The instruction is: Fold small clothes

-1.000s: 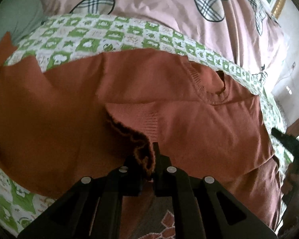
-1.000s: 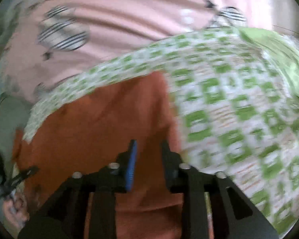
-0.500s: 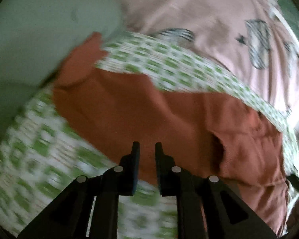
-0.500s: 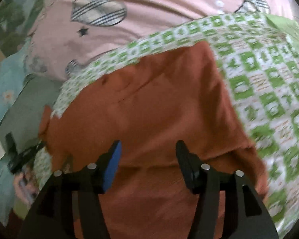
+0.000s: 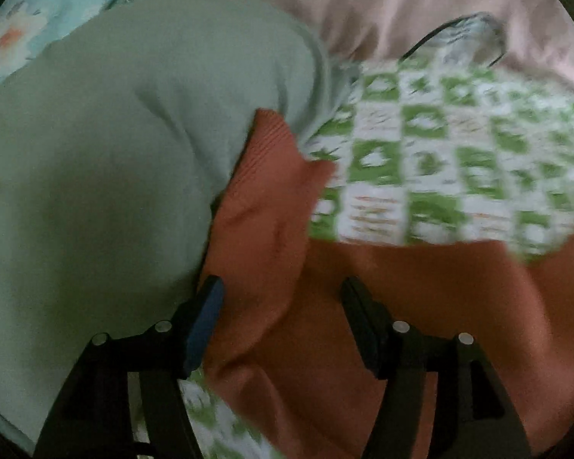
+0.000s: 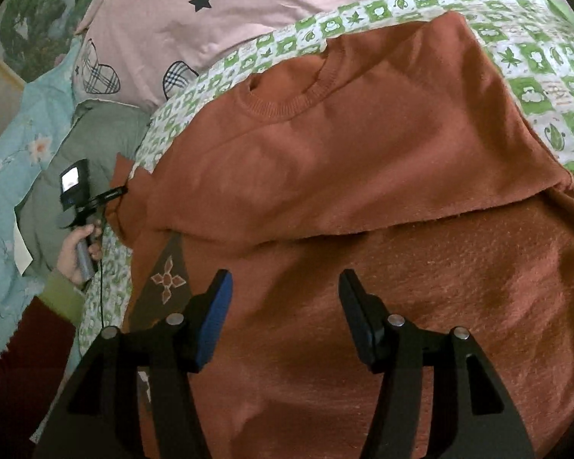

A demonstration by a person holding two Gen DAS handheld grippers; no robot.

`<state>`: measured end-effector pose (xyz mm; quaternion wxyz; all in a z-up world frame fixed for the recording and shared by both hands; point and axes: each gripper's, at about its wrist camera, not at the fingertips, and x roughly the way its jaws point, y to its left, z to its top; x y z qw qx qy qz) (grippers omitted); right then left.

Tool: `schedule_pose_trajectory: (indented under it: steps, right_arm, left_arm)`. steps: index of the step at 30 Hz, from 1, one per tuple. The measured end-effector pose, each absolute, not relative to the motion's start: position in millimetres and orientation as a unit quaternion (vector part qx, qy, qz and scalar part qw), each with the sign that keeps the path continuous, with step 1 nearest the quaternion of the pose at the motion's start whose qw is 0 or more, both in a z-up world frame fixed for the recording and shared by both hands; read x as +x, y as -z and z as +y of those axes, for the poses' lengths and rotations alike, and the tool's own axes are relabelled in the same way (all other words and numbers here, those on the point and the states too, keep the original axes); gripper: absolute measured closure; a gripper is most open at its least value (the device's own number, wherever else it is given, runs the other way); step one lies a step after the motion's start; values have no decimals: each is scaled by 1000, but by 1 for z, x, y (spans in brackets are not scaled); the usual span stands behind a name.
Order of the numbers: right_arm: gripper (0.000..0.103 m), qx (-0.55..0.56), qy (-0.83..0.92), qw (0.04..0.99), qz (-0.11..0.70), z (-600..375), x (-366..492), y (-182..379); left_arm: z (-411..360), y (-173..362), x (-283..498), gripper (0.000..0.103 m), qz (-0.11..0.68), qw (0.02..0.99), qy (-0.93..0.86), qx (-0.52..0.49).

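Left gripper (image 5: 281,321) has let go the cuff and swung left; its jaws have just been opening and now stand spread over the sleeve (image 5: 264,206), nothing pinched. Right gripper (image 6: 285,308) is spread too, above the sweater (image 6: 363,160), which lies on the bed (image 6: 535,61). Judgement: pinch the sleeve at its cuff, fold across the body. Farther off, a green pillow (image 5: 114,153) now fills the left view.

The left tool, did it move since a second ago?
Yes. The left tool swung left off the sweater's folded middle toward the grey-green pillow, over the sleeve, and its jaws have just been opening, gripping nothing.
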<state>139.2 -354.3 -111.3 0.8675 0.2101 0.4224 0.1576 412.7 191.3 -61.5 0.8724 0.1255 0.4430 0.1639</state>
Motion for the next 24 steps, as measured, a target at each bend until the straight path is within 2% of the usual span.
schedule_pose_trajectory:
  steps: [1, 2, 4, 10, 14, 18, 24]
  right_arm:
    - [44, 212, -157, 867, 422, -355, 140, 111]
    - [44, 213, -156, 867, 423, -355, 140, 110]
    - [44, 215, -157, 866, 422, -356, 140, 109]
    - [44, 213, -162, 870, 413, -353, 135, 102]
    - [44, 215, -172, 872, 405, -347, 132, 96]
    - [44, 219, -182, 873, 395, -345, 128, 93]
    - [44, 241, -175, 870, 392, -356, 123, 98]
  left_arm:
    - [196, 64, 418, 50, 449, 869, -167, 123]
    - [203, 66, 424, 73, 453, 869, -165, 113]
    - [214, 65, 429, 94, 462, 870, -150, 87]
    - [233, 24, 389, 98, 405, 911, -69, -27]
    - [215, -6, 349, 98, 371, 925, -6, -83]
    - [156, -34, 302, 98, 344, 931, 78, -99]
    - [33, -44, 261, 98, 324, 919, 197, -112]
